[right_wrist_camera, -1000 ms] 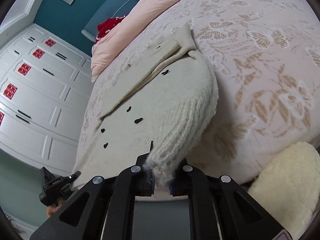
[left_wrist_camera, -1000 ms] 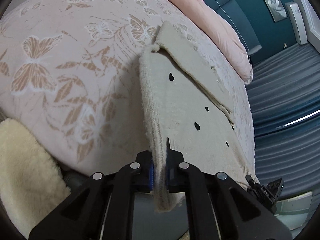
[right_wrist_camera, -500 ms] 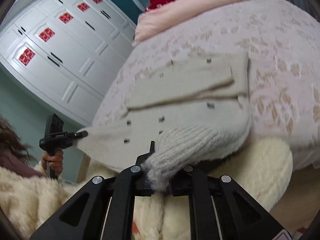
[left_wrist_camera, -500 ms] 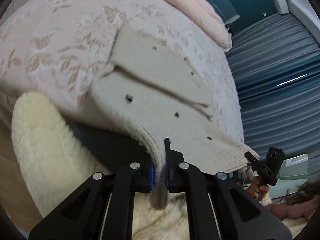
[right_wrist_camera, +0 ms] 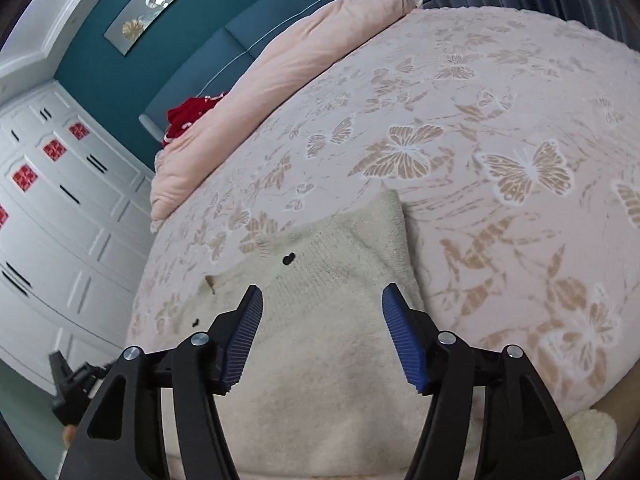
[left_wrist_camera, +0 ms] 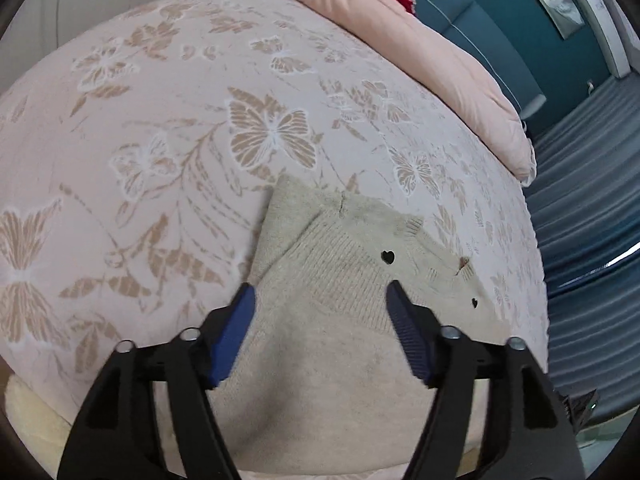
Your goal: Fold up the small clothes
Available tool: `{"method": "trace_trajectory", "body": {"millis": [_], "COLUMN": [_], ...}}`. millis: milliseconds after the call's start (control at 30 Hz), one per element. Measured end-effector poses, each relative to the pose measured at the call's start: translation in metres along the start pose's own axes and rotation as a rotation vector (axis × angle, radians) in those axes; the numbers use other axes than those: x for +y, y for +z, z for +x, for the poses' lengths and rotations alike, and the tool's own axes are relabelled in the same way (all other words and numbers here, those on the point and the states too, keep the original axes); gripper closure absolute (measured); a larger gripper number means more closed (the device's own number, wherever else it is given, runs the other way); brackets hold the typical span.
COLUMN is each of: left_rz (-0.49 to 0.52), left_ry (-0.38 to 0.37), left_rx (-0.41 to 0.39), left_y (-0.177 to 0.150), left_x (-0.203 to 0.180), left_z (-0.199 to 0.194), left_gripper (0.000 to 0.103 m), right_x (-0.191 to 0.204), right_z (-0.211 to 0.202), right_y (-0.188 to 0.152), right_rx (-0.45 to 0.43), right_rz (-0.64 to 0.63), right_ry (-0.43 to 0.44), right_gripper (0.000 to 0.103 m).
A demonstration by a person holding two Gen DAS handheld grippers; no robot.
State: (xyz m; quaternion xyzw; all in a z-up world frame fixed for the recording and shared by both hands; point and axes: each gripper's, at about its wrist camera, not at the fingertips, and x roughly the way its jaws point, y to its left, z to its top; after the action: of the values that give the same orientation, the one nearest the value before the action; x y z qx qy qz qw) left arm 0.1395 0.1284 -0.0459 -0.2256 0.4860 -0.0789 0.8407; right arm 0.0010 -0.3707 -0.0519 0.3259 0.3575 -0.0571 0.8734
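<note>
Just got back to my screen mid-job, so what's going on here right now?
A person is folding a small cream knit sweater on the butterfly-print bedspread, with a handheld claw in each hand. Both the left claw and the right claw are open and empty, poised just above the sweater near the bed's front edge. The sweater lies folded over on itself, its small black heart marks showing. A pink duvet lies near the headboard.
</note>
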Motion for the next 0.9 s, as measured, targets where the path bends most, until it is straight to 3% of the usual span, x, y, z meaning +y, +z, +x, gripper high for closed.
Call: {"method": "trace_trajectory", "body": {"millis": [33,133,267,367,400,467,500,533,567,600,633,667,800,900], "left_rz": [0.053,0.163,0.156,0.163,0.171,0.167,0.160,0.158,0.155,0.153,0.154,0.151,0.151,0.092], "left_ry": [0.027,0.074,0.074,0.070,0.084,0.120,0.135,0.140,0.138,0.130,0.119,0.100,0.051,-0.026], "left_rx": [-0.016,-0.006,0.088,0.086,0.092,0.139,0.169,0.182,0.181,0.178,0.179,0.177,0.093,0.012], "left_y": [-0.001,0.001,0.007,0.011,0.013,0.014,0.014,0.014,0.014,0.012,0.011,0.009,0.002,0.003], "left_x": [-0.003,-0.012,-0.012,-0.016,-0.017,-0.018,-0.017,-0.015,-0.014,-0.013,-0.011,-0.010,-0.014,-0.019], "left_z": [0.000,0.020,0.061,0.075,0.080,0.092,0.097,0.100,0.098,0.095,0.091,0.085,0.043,-0.006], "left_gripper": [0.016,0.015,0.015,0.015,0.017,0.031,0.044,0.054,0.059,0.076,0.089,0.090,0.093,0.093], "right_x": [0.002,0.006,0.015,0.017,0.018,0.018,0.018,0.018,0.019,0.020,0.021,0.023,0.029,0.038], "right_z": [0.006,0.032,0.074,0.100,0.106,0.118,0.122,0.124,0.123,0.122,0.119,0.112,0.065,0.009], "right_y": [0.002,0.011,0.022,0.028,0.028,0.027,0.024,0.022,0.020,0.017,0.014,0.012,0.007,0.009], "right_rx": [0.014,0.049,0.109,0.158,0.172,0.190,0.197,0.201,0.199,0.205,0.203,0.185,0.096,-0.015], "right_rz": [-0.033,-0.114,-0.203,-0.212,-0.211,-0.212,-0.209,-0.208,-0.208,-0.210,-0.216,-0.225,-0.191,-0.154], "right_ry": [-0.022,-0.084,-0.156,-0.151,-0.153,-0.177,-0.182,-0.182,-0.176,-0.162,-0.162,-0.168,-0.049,0.073], "right_gripper": [0.037,0.032,0.030,0.030,0.030,0.030,0.030,0.038,0.056,0.066,0.084,0.091,0.094,0.094]}}
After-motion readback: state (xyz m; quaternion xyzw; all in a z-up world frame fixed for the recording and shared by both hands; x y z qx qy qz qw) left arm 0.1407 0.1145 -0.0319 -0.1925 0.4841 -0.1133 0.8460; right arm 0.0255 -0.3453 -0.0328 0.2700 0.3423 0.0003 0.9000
